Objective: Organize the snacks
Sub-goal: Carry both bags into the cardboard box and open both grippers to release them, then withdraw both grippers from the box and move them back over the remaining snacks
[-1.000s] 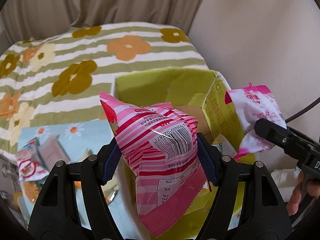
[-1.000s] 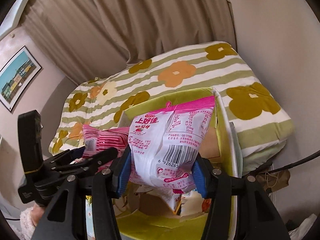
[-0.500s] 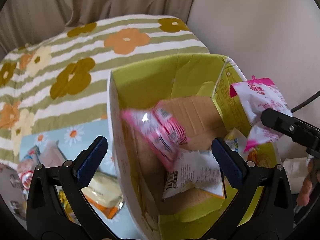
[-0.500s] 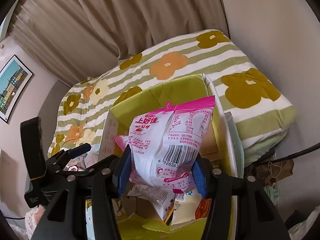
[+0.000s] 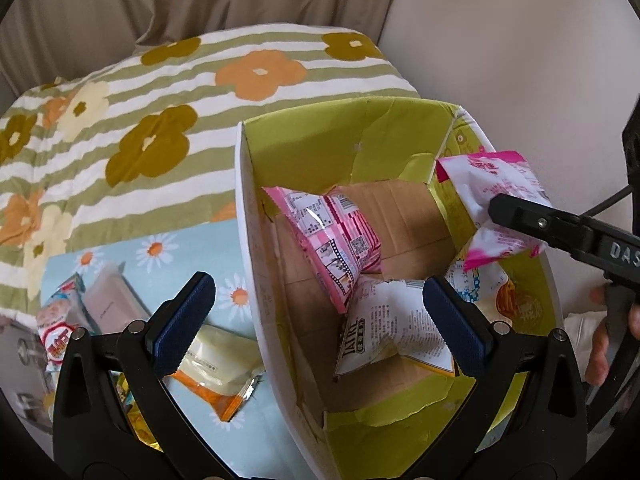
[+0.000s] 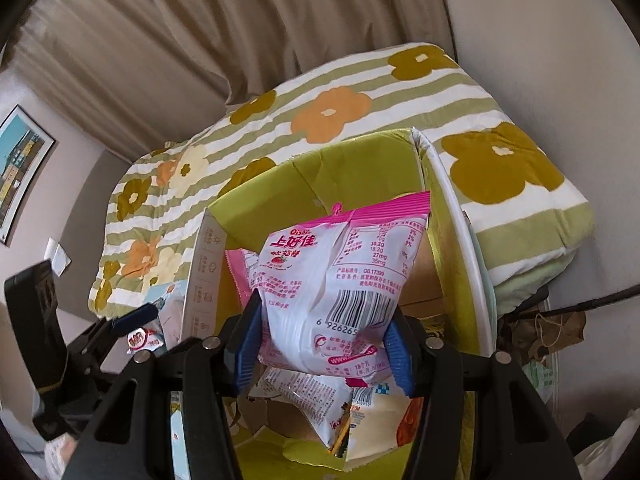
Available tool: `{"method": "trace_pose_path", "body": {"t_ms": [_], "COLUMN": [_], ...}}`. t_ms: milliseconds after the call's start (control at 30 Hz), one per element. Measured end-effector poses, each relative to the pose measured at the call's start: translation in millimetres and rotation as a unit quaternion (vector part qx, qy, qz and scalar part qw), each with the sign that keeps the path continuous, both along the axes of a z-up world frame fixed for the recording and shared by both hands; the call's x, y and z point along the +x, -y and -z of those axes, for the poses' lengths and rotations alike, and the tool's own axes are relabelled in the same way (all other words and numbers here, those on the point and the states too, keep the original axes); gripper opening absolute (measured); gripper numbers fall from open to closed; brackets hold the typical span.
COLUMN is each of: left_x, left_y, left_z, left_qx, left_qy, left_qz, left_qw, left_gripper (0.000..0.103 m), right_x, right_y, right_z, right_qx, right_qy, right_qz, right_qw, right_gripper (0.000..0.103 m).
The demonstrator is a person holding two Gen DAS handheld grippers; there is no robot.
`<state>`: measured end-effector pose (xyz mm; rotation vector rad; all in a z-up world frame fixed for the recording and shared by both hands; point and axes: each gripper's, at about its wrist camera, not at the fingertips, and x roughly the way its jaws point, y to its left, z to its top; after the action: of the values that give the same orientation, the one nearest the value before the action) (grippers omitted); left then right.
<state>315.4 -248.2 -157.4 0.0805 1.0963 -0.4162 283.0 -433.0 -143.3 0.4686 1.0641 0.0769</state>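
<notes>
The white-and-pink foil snack bag [image 6: 340, 292] hides most of the green cardboard box's [image 6: 256, 196] floor. Near left, black gripper arms cover the red-and-white packet [image 5: 56, 336], print unreadable.

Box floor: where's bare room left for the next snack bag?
Bare cardboard floor shows between the pink striped bag and the box far wall. Near end is crowded: white bag and packets beside it. The right gripper, jaws opening, has the pink-and-white bag between them.
</notes>
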Motion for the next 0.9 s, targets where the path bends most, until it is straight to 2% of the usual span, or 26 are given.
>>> {"method": "trace_pose_path", "body": {"t_ms": [67,100,233,400,600,900], "left_x": [-1,-2,-4,-15,-29,-60], "left_y": [0,1,1,1,-5,-29], "left_z": [-1,-1,0,-6,-24,-63], "left_qx": [0.000,0.000,0.002,0.005,0.007,0.001], "left_qy": [0.002,0.002,-0.004,0.003,0.023,0.067], "left_qz": [0.000,0.000,-0.002,-0.005,-0.015,-0.051], "left_qw": [1.0000,1.0000,1.0000,1.0000,0.9996,0.9964], "left_gripper": [0.103,0.103,0.103,0.103,0.103,0.103], "right_x": [1,-1,-12,-23,-39,-67], "right_y": [-1,-3,-9,-11,-10,-24], "right_z": [2,1,-6,-9,-24,-61], "right_qx": [0.004,0.004,-0.030,-0.042,-0.035,-0.062], "right_qy": [-0.002,0.007,0.040,0.044,0.049,0.087], "right_qz": [-0.002,-0.008,-0.017,-0.030,-0.042,-0.077], "right_qw": [1.000,1.000,0.999,0.998,0.997,0.991], "right_gripper": [0.083,0.103,0.103,0.103,0.103,0.103]}}
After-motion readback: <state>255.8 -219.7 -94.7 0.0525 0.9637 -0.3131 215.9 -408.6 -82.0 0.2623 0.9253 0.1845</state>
